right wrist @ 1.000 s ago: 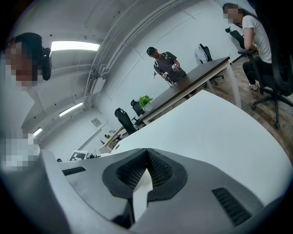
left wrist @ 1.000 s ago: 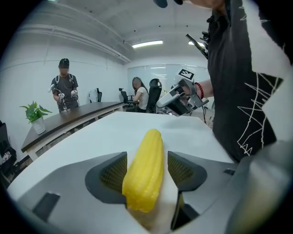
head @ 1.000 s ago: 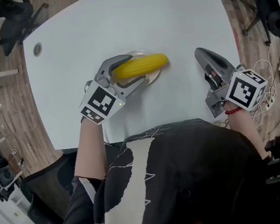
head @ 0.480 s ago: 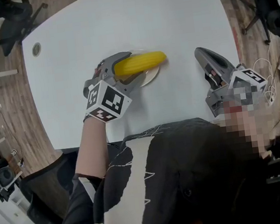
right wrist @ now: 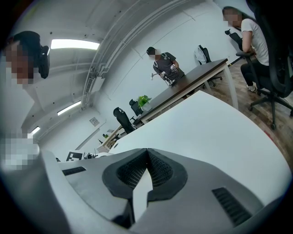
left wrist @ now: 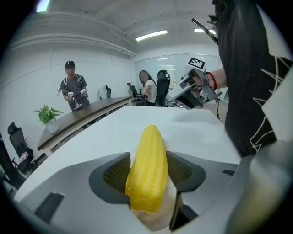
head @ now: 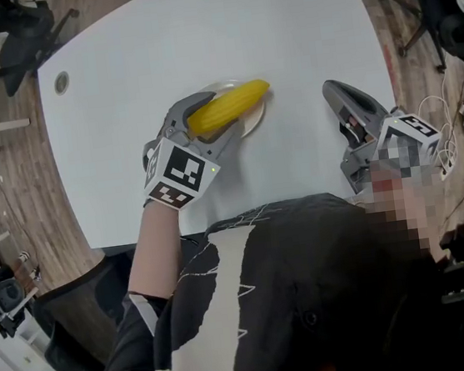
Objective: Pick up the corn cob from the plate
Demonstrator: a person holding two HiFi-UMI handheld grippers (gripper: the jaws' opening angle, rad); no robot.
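Observation:
A yellow corn cob (head: 235,104) lies across a small pale plate (head: 252,125) in the middle of the white table (head: 197,33). My left gripper (head: 217,117) reaches in from the left with the cob's near end between its jaws, which have just been closing. In the left gripper view both pads press the sides of the corn cob (left wrist: 149,167), the plate (left wrist: 158,218) shows just under it, and the cob's far end points up and away. My right gripper (head: 334,92) rests off to the right over the table, shut and empty, its tips meeting in its own view (right wrist: 147,151).
A round grommet (head: 61,82) sits in the table's far left corner. Office chairs (head: 16,35) stand on the wood floor at the left and the far right. Cables (head: 451,124) lie on the floor to the right. People stand beyond a long desk (left wrist: 82,116).
The left gripper has tipped and closed in on the cob. The cob's right end has swung up and back, so it now lies slanted across the plate. The right gripper has stayed put.

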